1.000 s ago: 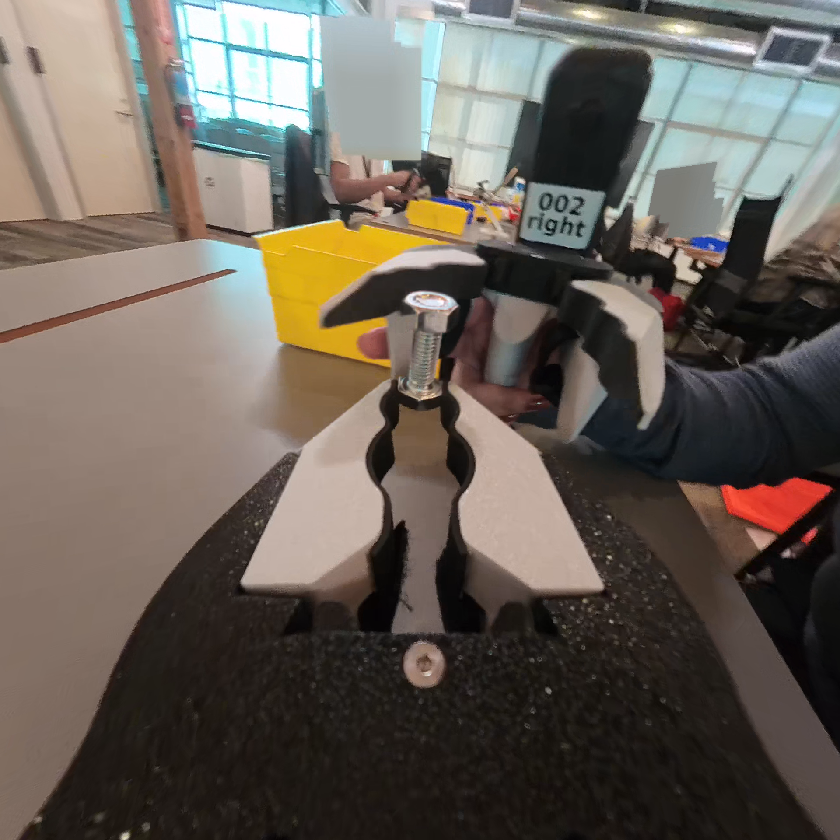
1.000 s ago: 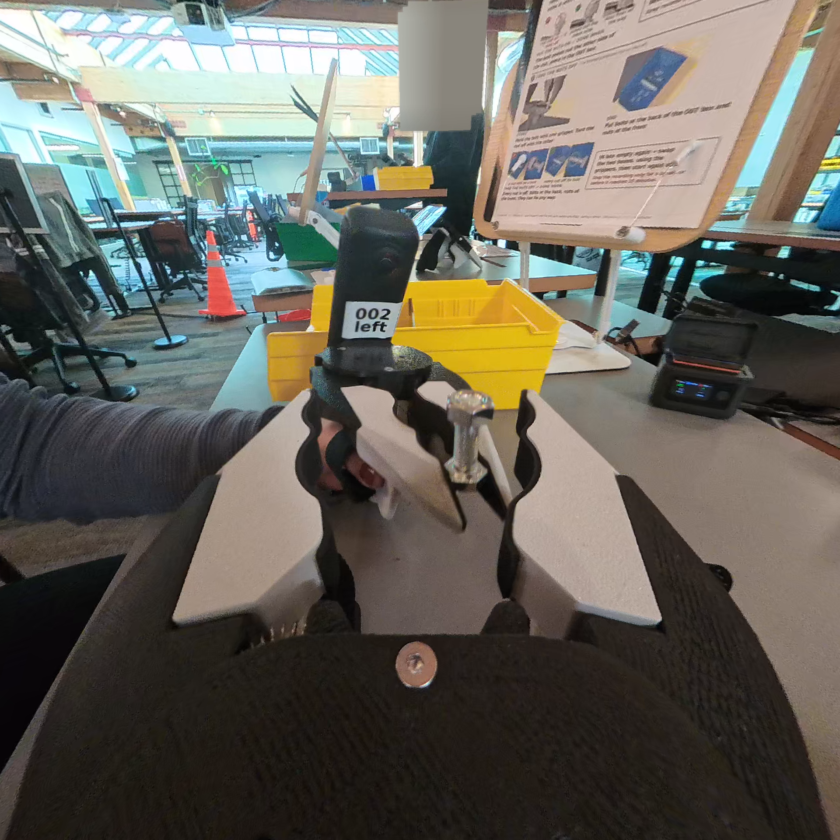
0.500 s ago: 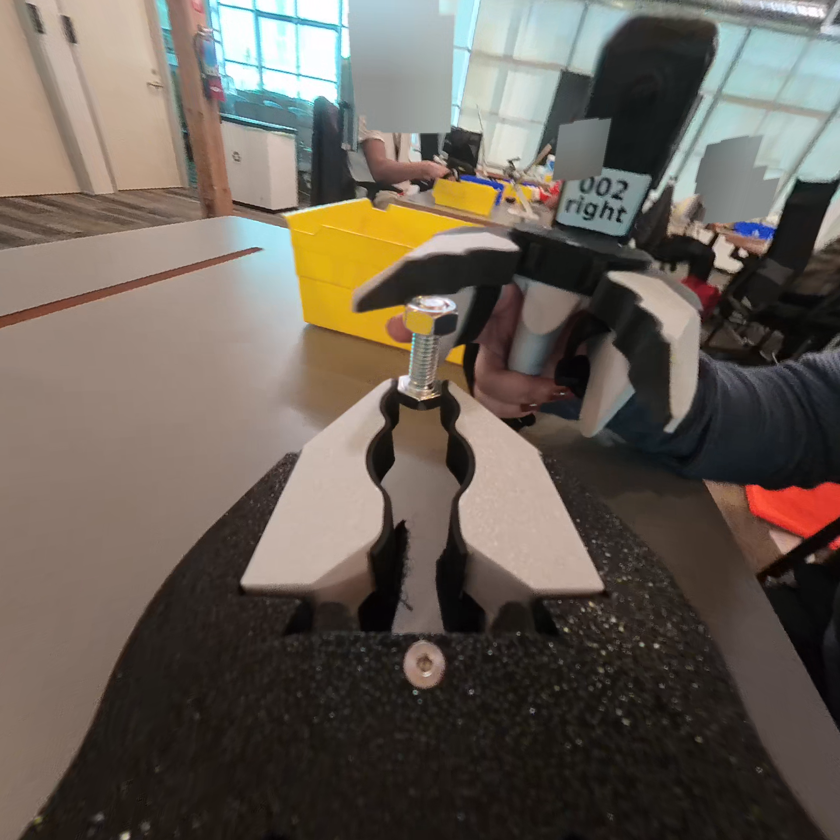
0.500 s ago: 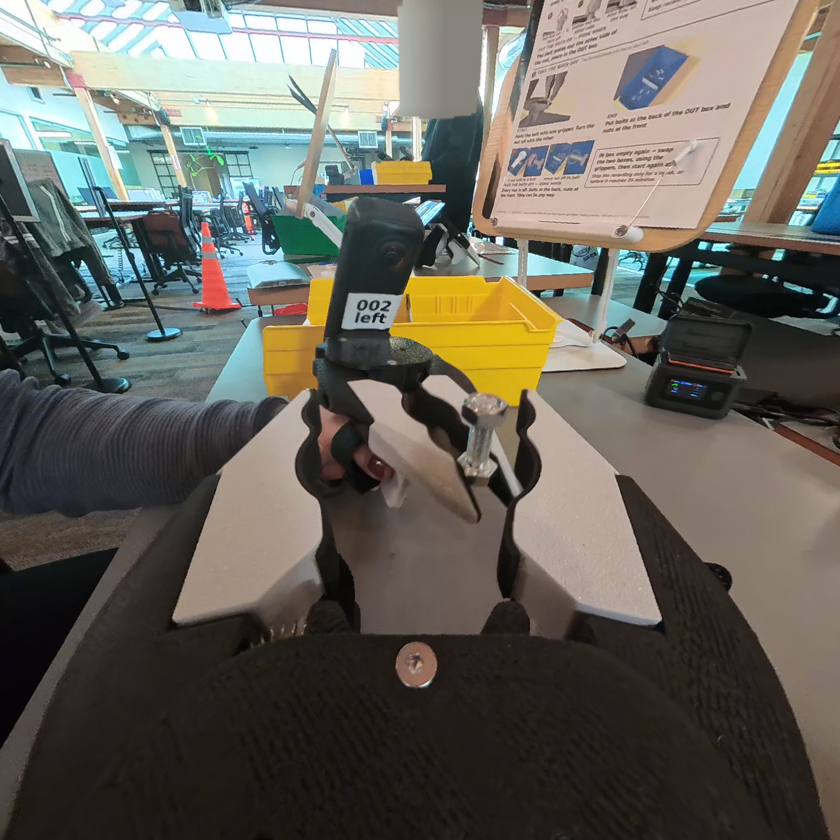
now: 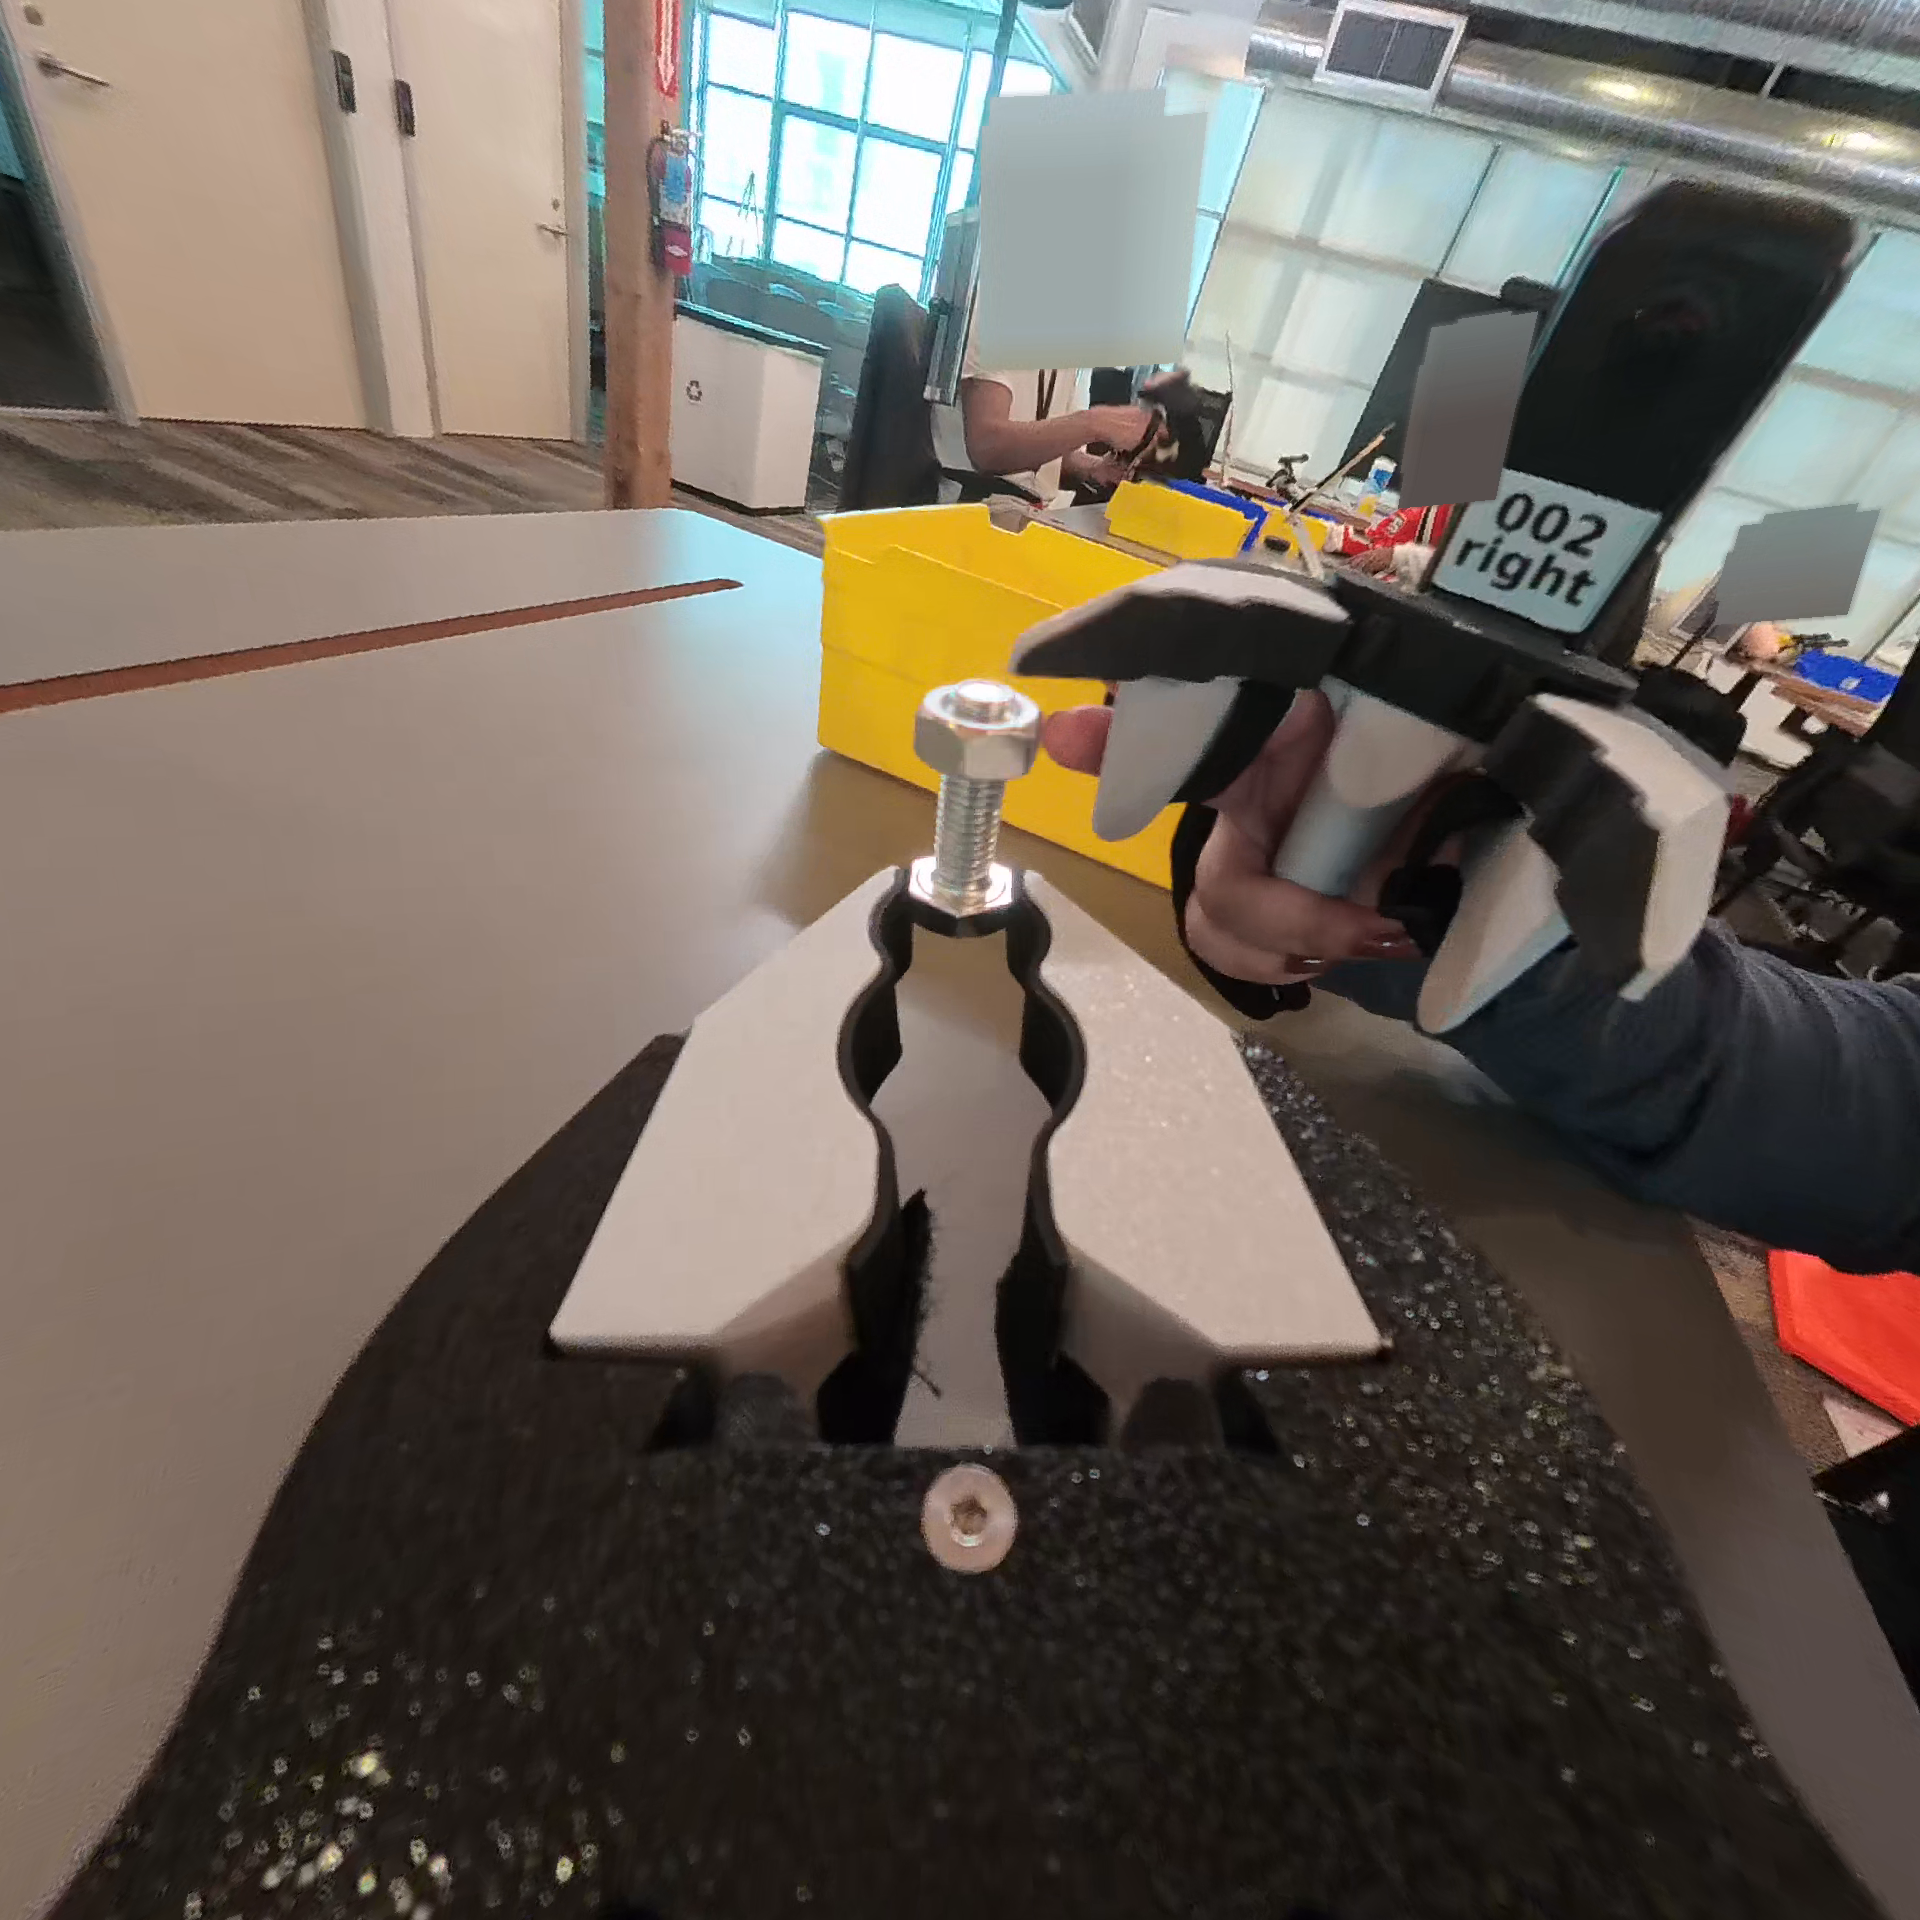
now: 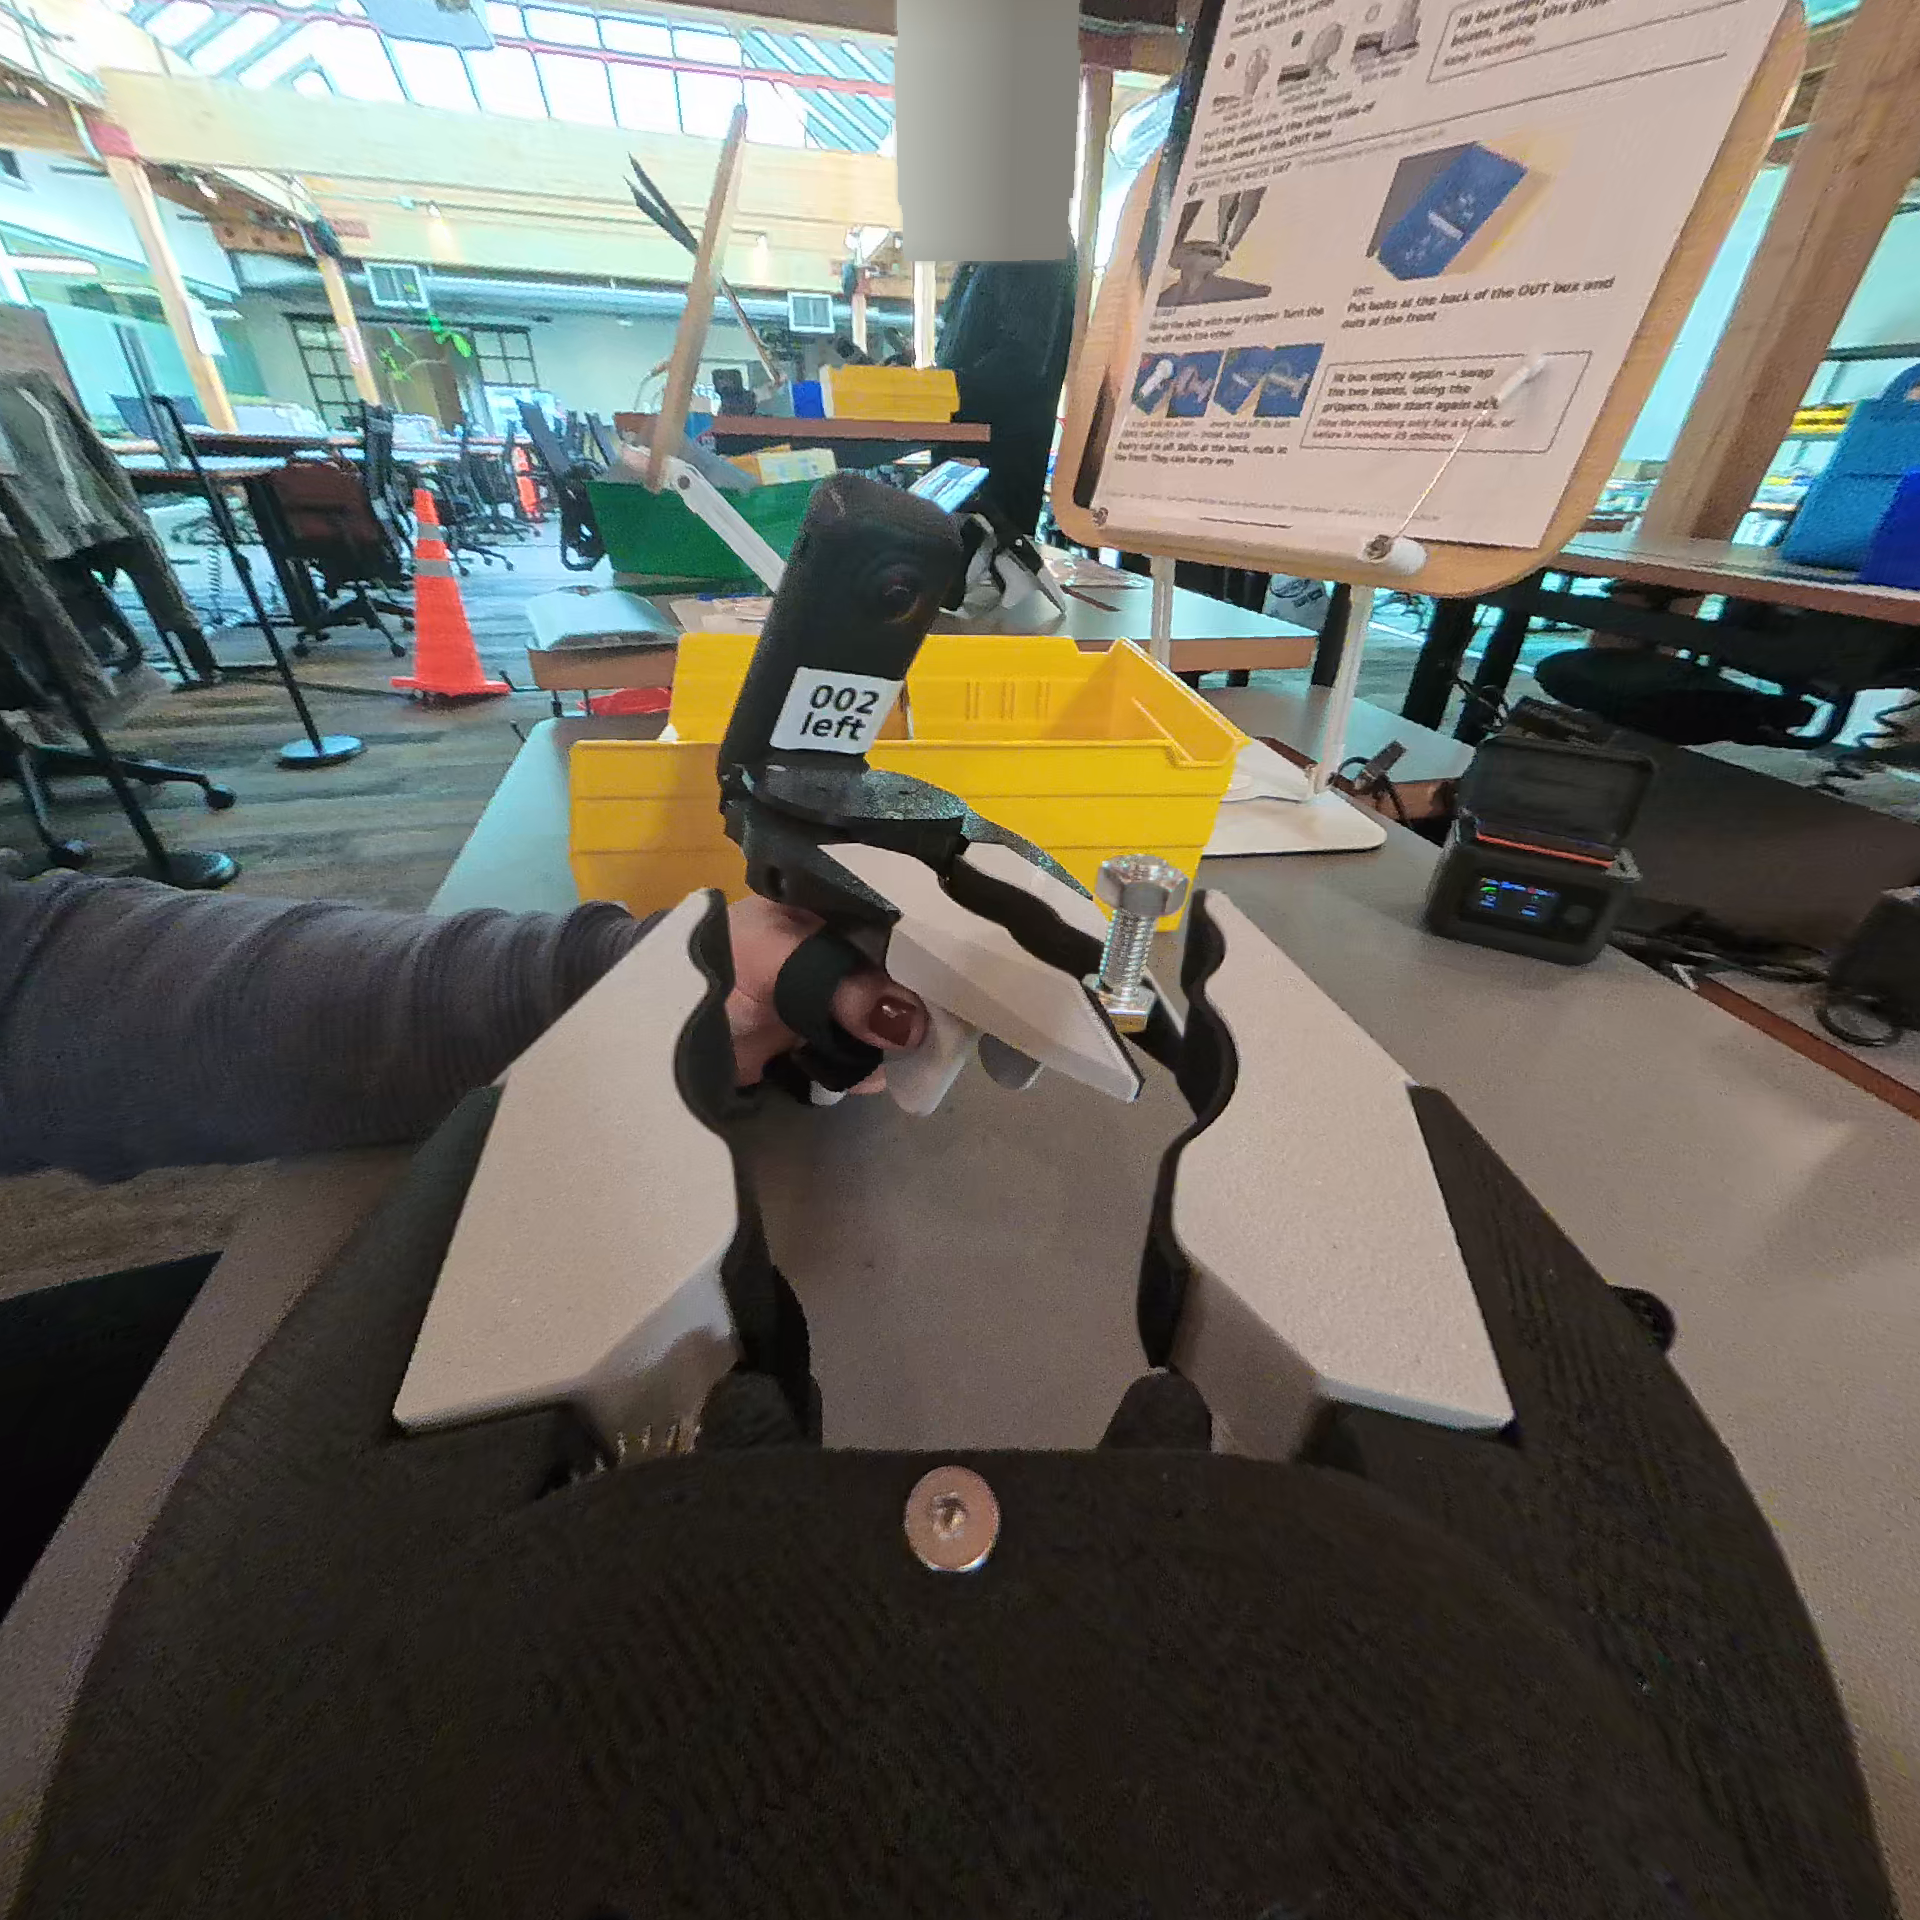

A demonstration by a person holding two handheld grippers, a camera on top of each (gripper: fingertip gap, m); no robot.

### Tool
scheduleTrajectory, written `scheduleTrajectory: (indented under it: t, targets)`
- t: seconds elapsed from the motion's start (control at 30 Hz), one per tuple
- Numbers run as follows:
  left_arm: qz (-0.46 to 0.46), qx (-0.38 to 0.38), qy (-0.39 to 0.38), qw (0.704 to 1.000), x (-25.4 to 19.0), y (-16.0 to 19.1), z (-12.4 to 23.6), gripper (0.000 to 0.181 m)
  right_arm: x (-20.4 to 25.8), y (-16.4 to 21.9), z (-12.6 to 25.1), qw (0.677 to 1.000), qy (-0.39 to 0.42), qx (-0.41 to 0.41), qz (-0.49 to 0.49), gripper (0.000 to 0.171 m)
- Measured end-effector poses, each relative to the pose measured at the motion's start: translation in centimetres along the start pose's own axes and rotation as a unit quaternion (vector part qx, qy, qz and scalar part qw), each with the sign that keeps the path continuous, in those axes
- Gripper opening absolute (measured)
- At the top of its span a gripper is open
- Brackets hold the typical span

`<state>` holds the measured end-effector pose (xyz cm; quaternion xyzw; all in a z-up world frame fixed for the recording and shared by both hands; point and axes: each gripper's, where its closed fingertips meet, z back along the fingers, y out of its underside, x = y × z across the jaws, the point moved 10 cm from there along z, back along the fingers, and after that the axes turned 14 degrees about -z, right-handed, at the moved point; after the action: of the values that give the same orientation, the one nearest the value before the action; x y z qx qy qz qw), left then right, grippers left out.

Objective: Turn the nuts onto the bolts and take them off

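Silver metal catches the light at the tips of the left gripper [image 5: 961, 914]: its two grey fingers are closed tight on a nut [image 5: 962, 891], and a bolt [image 5: 971, 790] stands upright out of that nut, threaded shaft up, hex head on top. In the left wrist view the right gripper [image 5: 1340, 821] hangs at about two o'clock from the bolt head, near it but not touching, its fingers spread wide with nothing between them. A hand [image 5: 1262, 862] wraps its handle, sleeve trailing off to four o'clock. In the right wrist view the same bolt [image 6: 1132, 940] sits just inside the right-hand finger [image 6: 1320, 1174] at one o'clock, apart from it. A yellow bin [image 6: 1101, 769] stands behind on the grey table [image 5: 312, 935], at twelve o'clock.
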<state>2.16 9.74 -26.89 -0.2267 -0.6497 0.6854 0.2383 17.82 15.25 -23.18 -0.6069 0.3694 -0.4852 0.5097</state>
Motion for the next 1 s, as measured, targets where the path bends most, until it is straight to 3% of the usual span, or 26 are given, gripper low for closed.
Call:
scheduleTrajectory:
  t: [0.23, 0.4, 0.53, 0.67, 0.83, 1.0]
  targets:
    - [-0.068, 0.012, 0.086, 0.994, -2.6, -0.3, -1.7, 0.017, 0.6, 0.7, -0.9, 1.0, -0.014, 0.027, 0.006, 0.093]
    - [-0.047, 0.022, 0.027, 0.998, -1.3, -0.1, -1.1, 0.017, 0.5, 0.8, -1.0, 0.999, -0.003, 0.037, 0.012, 0.096]
    - [0.011, 0.004, -0.031, 0.999, 0.8, 0.2, 0.5, 0.017, 0.1, 0.5, -0.6, 1.0, -0.002, 0.014, -0.006, 0.09]
    - [-0.021, -0.012, 0.038, 0.999, -0.5, -0.3, -0.1, 0.016, 0.1, 0.7, -0.9, 1.0, 0.003, 0.018, -0.006, 0.097]
    - [-0.061, 0.034, 0.111, 0.991, -2.6, 0.1, -2.0, 0.017, 0.4, 1.0, -1.2, 1.0, -0.01, 0.027, -0.003, 0.098]
    - [-0.027, 0.023, 0.049, 0.998, -1.0, 0.1, -1.0, 0.017, 0.6, 1.1, -1.3, 0.999, -0.006, 0.031, 0.008, 0.102]
